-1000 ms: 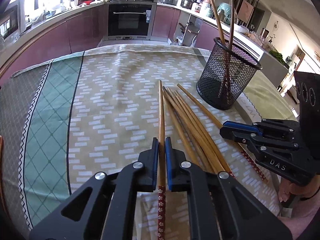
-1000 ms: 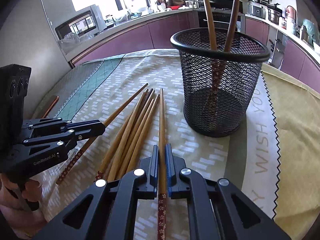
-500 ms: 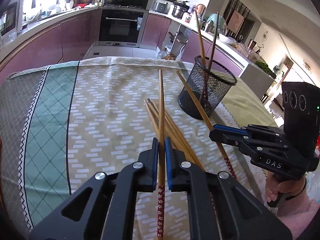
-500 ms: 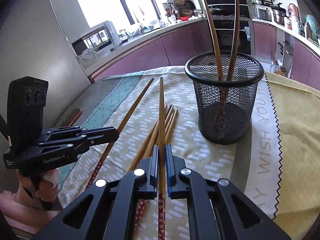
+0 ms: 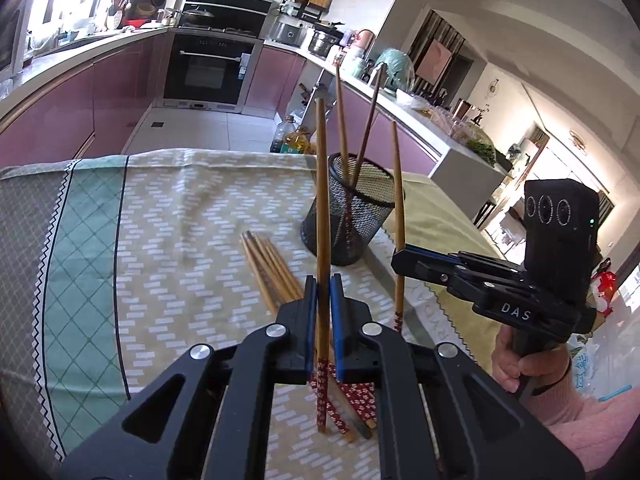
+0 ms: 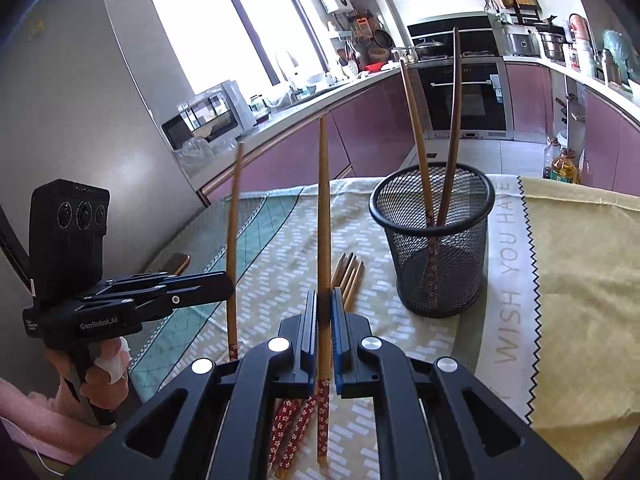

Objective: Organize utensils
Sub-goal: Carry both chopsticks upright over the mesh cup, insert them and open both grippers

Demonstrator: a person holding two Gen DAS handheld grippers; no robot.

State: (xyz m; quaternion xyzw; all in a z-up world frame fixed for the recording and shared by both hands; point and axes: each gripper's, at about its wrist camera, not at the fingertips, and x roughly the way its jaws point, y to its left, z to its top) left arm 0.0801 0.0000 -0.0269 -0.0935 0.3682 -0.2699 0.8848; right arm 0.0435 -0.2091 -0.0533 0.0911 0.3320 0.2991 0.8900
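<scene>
My left gripper (image 5: 323, 280) is shut on a wooden chopstick (image 5: 322, 200) with a red flowered end, lifted off the cloth and tilted tip-up. My right gripper (image 6: 324, 296) is shut on a second such chopstick (image 6: 323, 216), raised the same way. Each gripper shows in the other's view: the right gripper (image 5: 400, 256) with its chopstick (image 5: 397, 184), the left gripper (image 6: 230, 284) with its chopstick (image 6: 233, 216). A black mesh cup (image 5: 346, 216) (image 6: 436, 252) stands ahead, holding two chopsticks. Several more chopsticks (image 5: 268, 264) (image 6: 348, 276) lie bundled on the cloth below.
A patterned cloth (image 5: 180, 240) covers the table, with a yellow cloth (image 6: 580, 280) at the right. A small dark flat object (image 6: 178, 262) lies at the table's left edge. Kitchen counters, an oven (image 5: 208, 68) and oil bottles (image 6: 562, 164) stand beyond the table.
Both grippers rose from the table, each lifting one chopstick clear of the bundle and tipping it upward. The mesh cup now appears farther off and lower.
</scene>
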